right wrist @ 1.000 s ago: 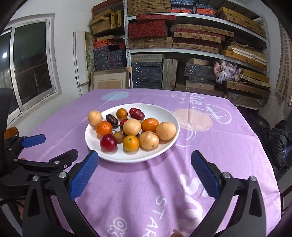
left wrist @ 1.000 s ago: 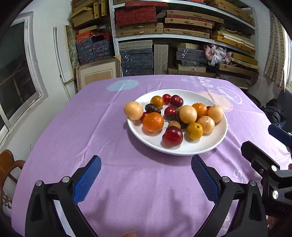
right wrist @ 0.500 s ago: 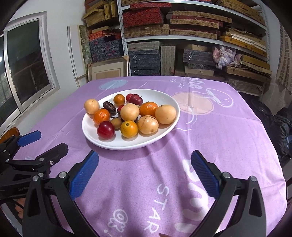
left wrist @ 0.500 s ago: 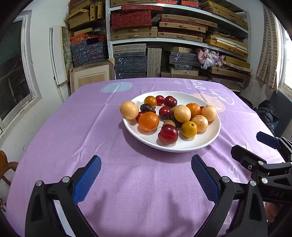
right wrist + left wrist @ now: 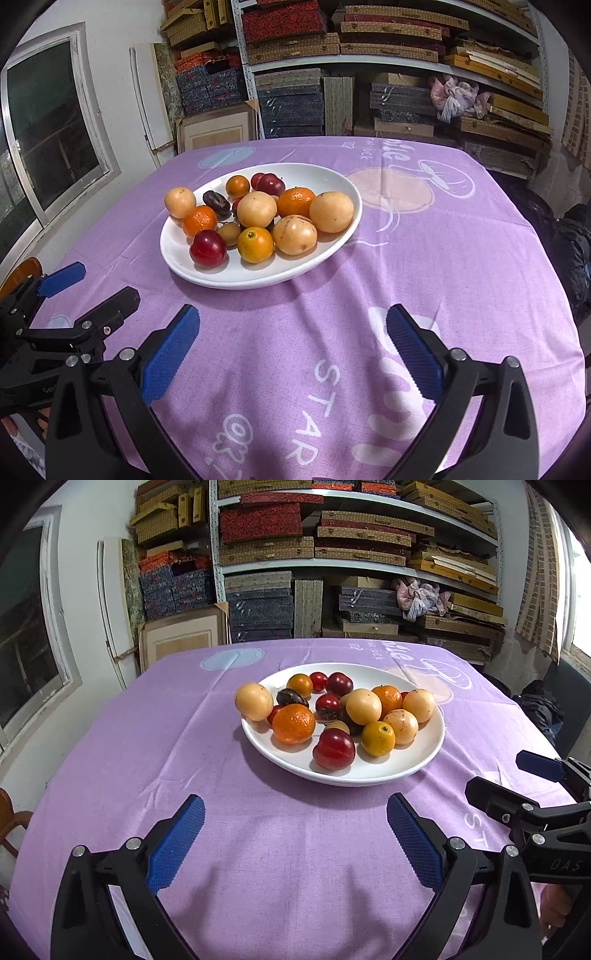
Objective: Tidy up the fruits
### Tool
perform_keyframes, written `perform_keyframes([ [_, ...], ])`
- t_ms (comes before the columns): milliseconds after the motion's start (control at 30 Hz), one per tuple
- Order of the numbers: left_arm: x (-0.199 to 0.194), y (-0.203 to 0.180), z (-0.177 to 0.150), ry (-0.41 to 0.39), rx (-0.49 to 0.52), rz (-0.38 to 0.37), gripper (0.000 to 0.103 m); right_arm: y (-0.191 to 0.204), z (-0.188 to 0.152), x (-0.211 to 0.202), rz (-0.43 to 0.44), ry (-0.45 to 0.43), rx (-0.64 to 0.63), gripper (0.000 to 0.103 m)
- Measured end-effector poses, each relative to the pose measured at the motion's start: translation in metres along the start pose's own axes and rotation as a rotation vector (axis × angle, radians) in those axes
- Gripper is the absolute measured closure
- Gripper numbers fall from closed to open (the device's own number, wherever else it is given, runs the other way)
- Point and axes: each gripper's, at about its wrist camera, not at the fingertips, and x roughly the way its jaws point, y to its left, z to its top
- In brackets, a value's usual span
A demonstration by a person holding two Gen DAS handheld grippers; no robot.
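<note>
A white plate [image 5: 424, 760] [image 5: 325, 181] stands mid-table on a purple cloth, piled with several fruits: oranges [image 5: 294, 723] [image 5: 296, 201], pale yellow round fruits [image 5: 364, 706] [image 5: 331, 211], red plums [image 5: 334, 748] [image 5: 208, 248] and a dark date-like fruit [image 5: 291, 697]. One pale fruit [image 5: 254, 701] [image 5: 180, 202] sits on the plate's left rim. My left gripper [image 5: 295, 834] is open, short of the plate, holding nothing. My right gripper [image 5: 291, 350] is open too, near the plate's front right, and also shows at the right of the left wrist view [image 5: 517, 786].
The purple tablecloth [image 5: 147, 775] [image 5: 461, 258] has white print near the front. Shelves stacked with boxes [image 5: 332, 554] [image 5: 369, 55] fill the wall behind the table. A window [image 5: 48, 129] is on the left, a wooden chair [image 5: 11, 819] at the table's left edge.
Both grippers have drawn back and lifted slightly, so the plate sits a little farther off and more centred. Both stay open; the fruits have not moved.
</note>
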Motion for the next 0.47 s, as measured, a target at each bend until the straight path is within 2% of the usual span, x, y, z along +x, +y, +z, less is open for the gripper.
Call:
perform_keyframes([
  [233,0.0004,-0.0018,0.0018,0.002,0.004,0.003,0.003,-0.0019,0.0005,-0.0029,-0.011,-0.013,-0.003,0.004],
  [467,0.0067,-0.0011,-0.0001,0.047,-0.01,-0.008,0.003,0.0026,-0.0005,-0.0037,-0.031,-0.021,-0.012,0.004],
])
